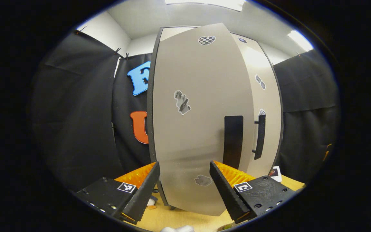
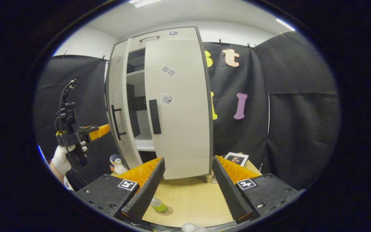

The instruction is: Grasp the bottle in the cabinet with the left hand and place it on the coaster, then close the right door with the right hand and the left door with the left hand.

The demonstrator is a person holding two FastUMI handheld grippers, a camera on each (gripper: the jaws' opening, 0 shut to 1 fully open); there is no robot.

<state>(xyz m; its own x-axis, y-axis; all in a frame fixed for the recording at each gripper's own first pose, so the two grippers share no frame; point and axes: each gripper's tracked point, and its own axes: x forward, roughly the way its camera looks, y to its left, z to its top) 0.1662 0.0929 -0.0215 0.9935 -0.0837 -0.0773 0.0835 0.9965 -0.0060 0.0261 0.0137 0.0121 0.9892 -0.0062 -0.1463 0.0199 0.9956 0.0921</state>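
Green plastic bottle [image 2: 158, 205] rests on the round coaster [image 2: 167, 211], near the pale wooden cabinet [image 2: 159, 103]. Left door [image 1: 198, 122] stands ajar. Left gripper [image 1: 184, 190] and right gripper [image 2: 187, 190] both spread, empty

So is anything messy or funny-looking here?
Nothing is spilled or broken. The bottle stands on its coaster on the table. The one untidy bit: the cabinet's left door hangs ajar, showing shelves inside, while the right door looks about shut. Both grippers are open.
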